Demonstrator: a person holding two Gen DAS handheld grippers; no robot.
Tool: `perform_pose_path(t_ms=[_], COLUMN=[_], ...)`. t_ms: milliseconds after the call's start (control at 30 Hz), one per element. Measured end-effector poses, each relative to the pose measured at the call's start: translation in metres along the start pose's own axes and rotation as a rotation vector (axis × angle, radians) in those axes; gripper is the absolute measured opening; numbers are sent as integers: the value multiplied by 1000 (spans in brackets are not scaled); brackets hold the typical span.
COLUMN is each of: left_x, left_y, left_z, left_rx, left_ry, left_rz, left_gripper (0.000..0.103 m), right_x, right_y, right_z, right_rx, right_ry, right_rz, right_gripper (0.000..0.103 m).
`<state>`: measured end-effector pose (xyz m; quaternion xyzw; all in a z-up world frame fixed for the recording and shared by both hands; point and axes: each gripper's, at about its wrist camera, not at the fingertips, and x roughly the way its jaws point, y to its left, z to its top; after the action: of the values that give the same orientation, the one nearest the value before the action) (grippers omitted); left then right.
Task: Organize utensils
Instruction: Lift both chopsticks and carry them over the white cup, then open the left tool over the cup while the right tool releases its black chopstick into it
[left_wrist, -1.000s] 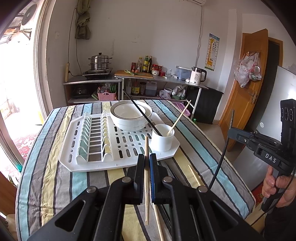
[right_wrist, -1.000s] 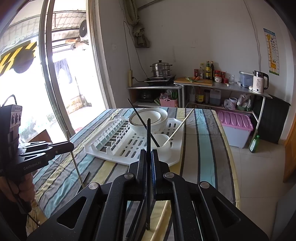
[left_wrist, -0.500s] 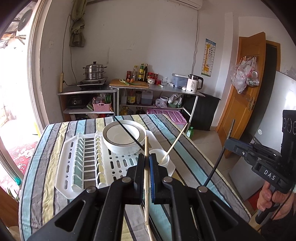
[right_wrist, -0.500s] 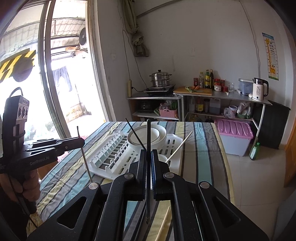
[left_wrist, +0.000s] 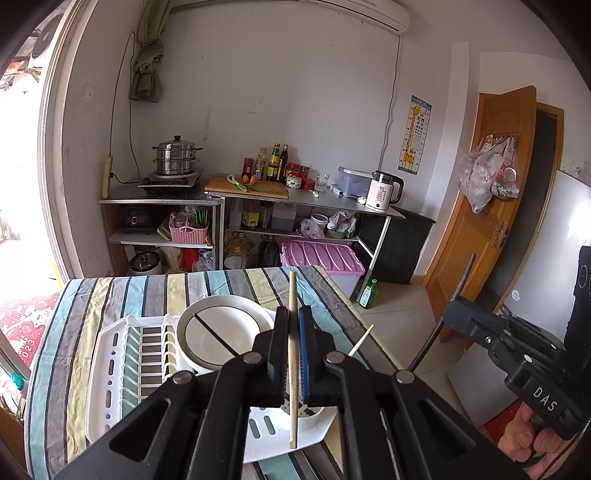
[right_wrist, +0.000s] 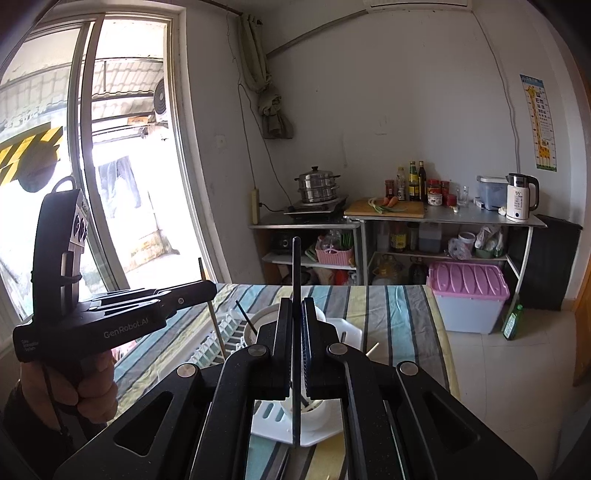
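My left gripper (left_wrist: 292, 314) is shut on a wooden chopstick (left_wrist: 293, 354), held upright above the white dish rack (left_wrist: 110, 373). My right gripper (right_wrist: 296, 306) is shut on a black chopstick (right_wrist: 296, 332), also upright. Below both sits a white cup (right_wrist: 312, 413) on the rack's near corner; a wooden chopstick (left_wrist: 361, 340) and a black one (right_wrist: 248, 320) lean out of it. A white bowl (left_wrist: 218, 336) stands on the rack behind the cup. The right gripper also shows in the left wrist view (left_wrist: 458, 314), and the left gripper in the right wrist view (right_wrist: 207, 291).
The rack lies on a table with a striped cloth (left_wrist: 92, 299). Beyond the table stand metal shelves with a steamer pot (left_wrist: 176, 155), bottles and a kettle (left_wrist: 382, 190). A pink-lidded bin (right_wrist: 467, 295) sits on the floor at the right, a glass door at the left.
Both grippers have risen and tilted up over the rack, each still holding its chopstick. The cup has slid from mid-view to below the fingers.
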<state>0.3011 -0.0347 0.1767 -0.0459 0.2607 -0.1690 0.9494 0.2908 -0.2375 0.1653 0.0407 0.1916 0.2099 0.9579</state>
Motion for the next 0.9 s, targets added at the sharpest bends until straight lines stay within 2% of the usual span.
perform_pose_path(t_ms=[433,900], left_x=[50,91], left_y=[11,16], left_z=[7,-21], left_rx=[-42,-49], left_ry=[17,112], left_rz=[-26,16], left_gripper=[5,6], right_x=[47,81], right_y=[-18,-39], right_z=[10,-25], right_rx=[31,66], right_ry=[6,114], right_rz=[-3,-17], right_gripper=[4,4])
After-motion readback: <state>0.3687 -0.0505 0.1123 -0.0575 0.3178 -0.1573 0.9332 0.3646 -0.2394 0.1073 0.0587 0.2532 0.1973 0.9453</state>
